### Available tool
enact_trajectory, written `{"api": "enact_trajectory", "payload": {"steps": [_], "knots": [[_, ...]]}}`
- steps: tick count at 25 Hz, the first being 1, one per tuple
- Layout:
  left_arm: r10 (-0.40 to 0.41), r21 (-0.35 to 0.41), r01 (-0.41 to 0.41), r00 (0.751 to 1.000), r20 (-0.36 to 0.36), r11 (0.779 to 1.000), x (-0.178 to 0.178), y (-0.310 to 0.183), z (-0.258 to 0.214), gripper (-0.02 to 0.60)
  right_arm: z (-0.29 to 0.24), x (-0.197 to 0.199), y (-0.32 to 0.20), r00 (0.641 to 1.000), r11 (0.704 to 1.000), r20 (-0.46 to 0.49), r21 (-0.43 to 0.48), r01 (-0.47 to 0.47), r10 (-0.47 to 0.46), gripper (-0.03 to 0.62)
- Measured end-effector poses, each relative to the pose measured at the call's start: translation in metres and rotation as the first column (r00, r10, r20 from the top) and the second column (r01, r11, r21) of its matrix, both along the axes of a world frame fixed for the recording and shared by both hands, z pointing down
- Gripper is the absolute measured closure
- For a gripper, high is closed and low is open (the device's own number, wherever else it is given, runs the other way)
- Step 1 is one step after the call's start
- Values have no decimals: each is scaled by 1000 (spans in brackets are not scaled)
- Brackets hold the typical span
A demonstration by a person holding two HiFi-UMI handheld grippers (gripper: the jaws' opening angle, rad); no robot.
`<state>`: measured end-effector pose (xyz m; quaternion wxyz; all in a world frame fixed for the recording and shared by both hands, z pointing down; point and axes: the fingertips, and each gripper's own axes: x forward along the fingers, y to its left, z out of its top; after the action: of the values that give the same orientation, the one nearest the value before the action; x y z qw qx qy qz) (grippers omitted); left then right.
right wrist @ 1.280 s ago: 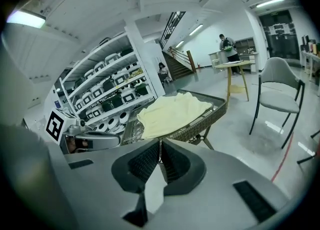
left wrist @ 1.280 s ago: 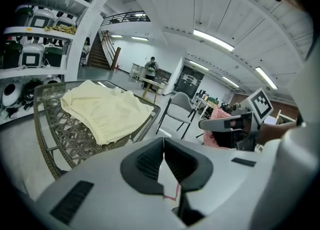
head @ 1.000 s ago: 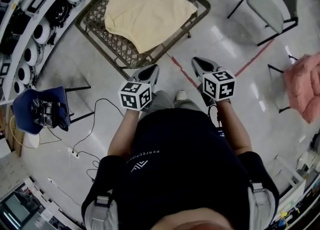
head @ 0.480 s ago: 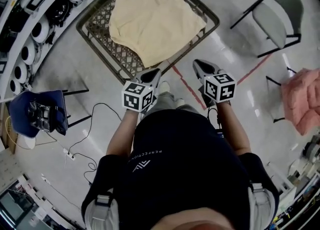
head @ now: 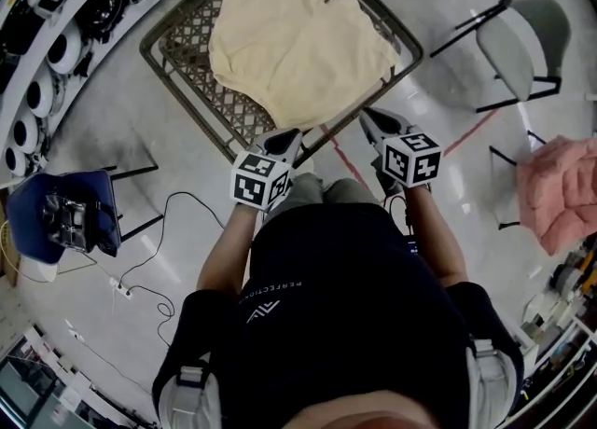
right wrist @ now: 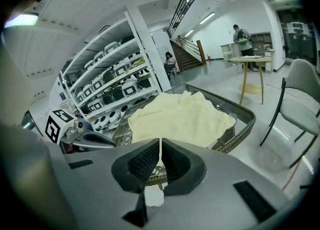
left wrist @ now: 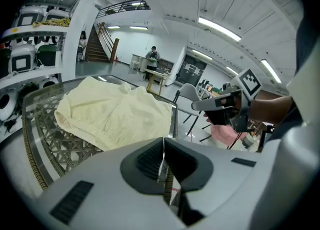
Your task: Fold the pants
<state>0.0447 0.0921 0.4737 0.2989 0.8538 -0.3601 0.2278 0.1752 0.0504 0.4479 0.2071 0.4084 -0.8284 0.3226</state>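
the pale pants (head: 297,45) lay rumpled on the desk (head: 187,54), no fold begun, with the left tool (head: 281,141) and right tool (head: 375,123) clenched empty at the desk's near edge.

Wicker table (head: 187,42) far corner cut off at top edge; pink cloth (head: 560,199) cropped at right edge.

Bright ceiling lights (floor glare), fisheye-warped edges.

A lab-like hall: shelves (right wrist: 100,56) of white devices (right wrist: 127,87), a staircase (right wrist: 192,56), ceiling strip lights (left wrist: 219,29).
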Motion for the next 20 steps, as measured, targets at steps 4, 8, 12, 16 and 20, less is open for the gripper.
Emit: {"api": "enact_trajectory", "payload": {"steps": [4,8,12,16,20], "knots": [[31,-32,-30,999,37,999,-4,-1,12,568,4,2,-5,999,1000,-35,-14,-10,9,556],[-9,-71,11,1000,24,997,-6,-1,18,567,7,13,-15,999,999,-52,-27,-17,15,556],[-49,-98,50,999,15,994,-9,-3,25,566,14,14,-31,999,999,-42,-34,1,-2,554],[-66,-103,71,996,52,992,-11,-11,29,536,23,12,-46,995,996,-65,-47,75,-78,554],[-51,-129,59,996,67,990,-3,-13,32,476,30,17,-59,989,993,-98,-45,108,-112,554]]}}
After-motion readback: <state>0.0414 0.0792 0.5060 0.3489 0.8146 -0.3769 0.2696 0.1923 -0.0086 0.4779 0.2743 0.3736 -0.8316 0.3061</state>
